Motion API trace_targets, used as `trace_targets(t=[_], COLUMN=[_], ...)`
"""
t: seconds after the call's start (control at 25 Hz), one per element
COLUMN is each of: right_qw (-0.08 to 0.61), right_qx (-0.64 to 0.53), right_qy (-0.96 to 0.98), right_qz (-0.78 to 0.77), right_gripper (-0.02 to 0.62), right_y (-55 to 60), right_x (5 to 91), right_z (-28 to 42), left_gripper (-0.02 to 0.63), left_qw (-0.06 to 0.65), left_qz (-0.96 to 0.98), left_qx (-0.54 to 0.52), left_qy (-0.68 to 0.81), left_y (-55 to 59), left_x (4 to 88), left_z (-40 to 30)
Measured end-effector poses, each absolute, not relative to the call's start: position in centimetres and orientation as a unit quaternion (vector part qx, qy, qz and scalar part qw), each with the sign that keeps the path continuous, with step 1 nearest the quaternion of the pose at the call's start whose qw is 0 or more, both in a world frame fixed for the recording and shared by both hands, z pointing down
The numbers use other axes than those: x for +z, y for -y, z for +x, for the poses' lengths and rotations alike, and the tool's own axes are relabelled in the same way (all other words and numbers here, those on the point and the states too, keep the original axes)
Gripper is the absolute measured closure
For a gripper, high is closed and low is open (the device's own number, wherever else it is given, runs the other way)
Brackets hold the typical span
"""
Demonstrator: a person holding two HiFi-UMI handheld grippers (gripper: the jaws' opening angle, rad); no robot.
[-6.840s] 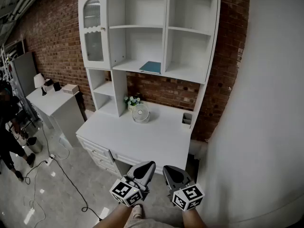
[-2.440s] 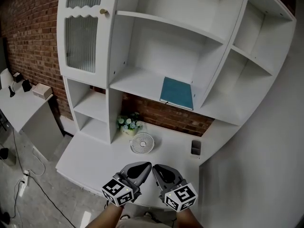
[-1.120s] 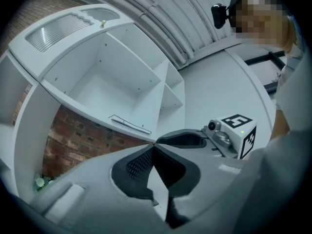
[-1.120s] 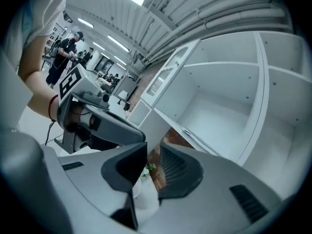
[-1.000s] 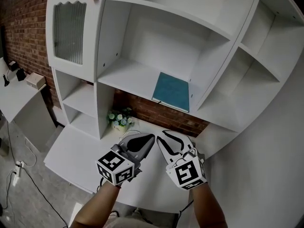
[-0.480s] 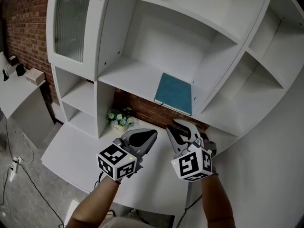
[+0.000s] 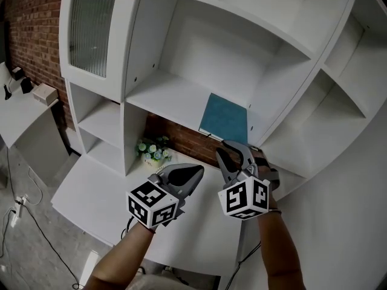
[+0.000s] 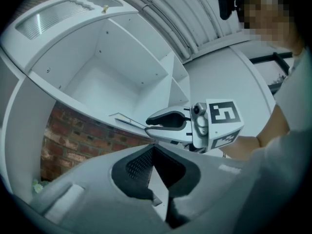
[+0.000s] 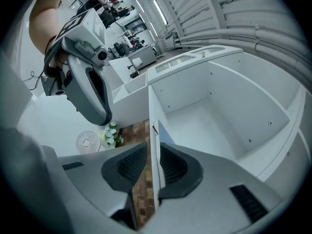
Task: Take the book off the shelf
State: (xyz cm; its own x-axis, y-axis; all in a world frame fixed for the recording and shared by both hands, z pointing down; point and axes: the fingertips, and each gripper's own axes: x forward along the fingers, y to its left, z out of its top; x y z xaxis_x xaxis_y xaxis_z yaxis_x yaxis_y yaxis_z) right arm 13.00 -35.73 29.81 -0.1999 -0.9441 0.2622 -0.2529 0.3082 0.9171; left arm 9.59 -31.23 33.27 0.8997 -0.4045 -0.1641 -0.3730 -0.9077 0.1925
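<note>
A teal book (image 7: 225, 118) lies flat on the white shelf (image 7: 163, 98), at the right end of its compartment. My right gripper (image 7: 228, 147) is raised to the shelf's front edge just below the book's near corner. In the right gripper view its jaws are open (image 9: 152, 152), one above and one below the shelf board, with the book's (image 9: 165, 138) edge between them and a gap left at the lower pad. My left gripper (image 7: 188, 174) hangs lower, over the desk, shut and empty (image 8: 153, 150).
A white desk (image 7: 91, 192) lies below the shelf unit, with a small pot of flowers (image 7: 151, 150) and a round fan (image 9: 87, 142) against the brick wall. A glass-door cabinet (image 7: 91, 29) stands at upper left and a side table (image 7: 24, 110) at far left.
My right gripper has risen and moved forward from beside the left one to the shelf edge at the book. The left gripper has barely moved.
</note>
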Motion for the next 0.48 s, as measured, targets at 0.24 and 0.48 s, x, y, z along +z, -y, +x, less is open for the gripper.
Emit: trace_targets(t=[0.24,0.48], right_qw=[0.461,0.472], right_qx=[-0.394,-0.397], right_qy=[0.658,0.649], right_qz=[0.446,0.445], right_gripper=[0.505,0.502], right_y=[37.2,38.2], right_x=[29.4,29.6], right_z=[13.3,13.7], left_gripper=[0.598,0.598], left_qw=[0.084,0.086], left_qz=[0.971,0.971], left_qx=[-0.094,-0.093], left_qy=[0.201,0.201], left_y=[31.6,32.0], left_x=[33.9,33.9], left_z=[9.7,9.8])
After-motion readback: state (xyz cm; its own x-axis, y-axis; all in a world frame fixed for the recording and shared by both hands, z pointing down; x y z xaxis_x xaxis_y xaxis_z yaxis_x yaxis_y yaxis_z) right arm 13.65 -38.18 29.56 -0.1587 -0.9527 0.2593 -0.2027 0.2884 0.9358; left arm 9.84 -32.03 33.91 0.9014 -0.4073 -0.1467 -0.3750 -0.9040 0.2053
